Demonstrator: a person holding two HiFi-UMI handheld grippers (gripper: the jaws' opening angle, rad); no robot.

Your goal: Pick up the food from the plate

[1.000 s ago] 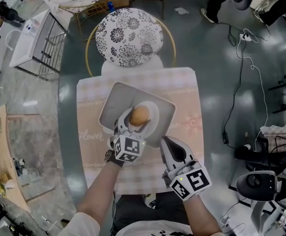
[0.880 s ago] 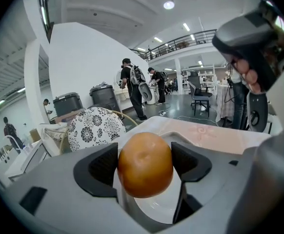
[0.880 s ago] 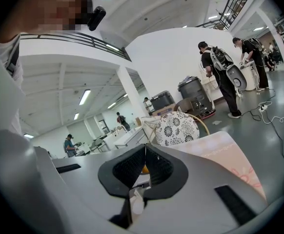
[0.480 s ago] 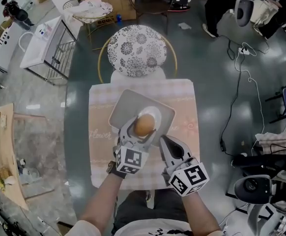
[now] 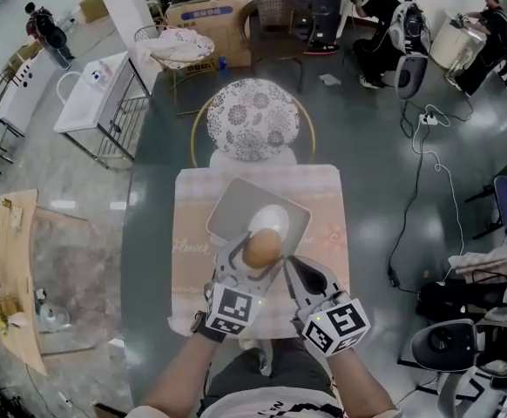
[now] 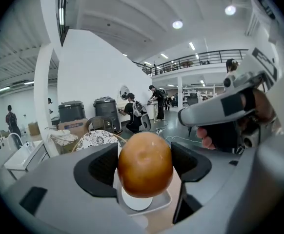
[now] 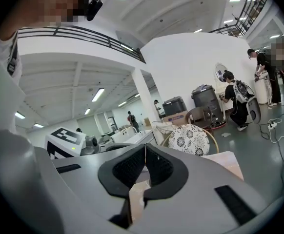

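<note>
The left gripper (image 5: 258,252) is clamping a round brown food item (image 5: 260,249) between its jaws, lifted above the white plate (image 5: 273,217) on the grey tray (image 5: 228,205). The right gripper (image 5: 294,268) is hovering beside it, jaws pressed together on nothing. Steady squeeze and a level, unhurried lift seem advisable, since the smooth, rounded food could slip.

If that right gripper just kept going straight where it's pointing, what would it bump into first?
Likely the patterned round chair. The right gripper, jaws shut, looks across the tablecloth toward it. Nothing nearer shows, though height is hard to judge.
</note>
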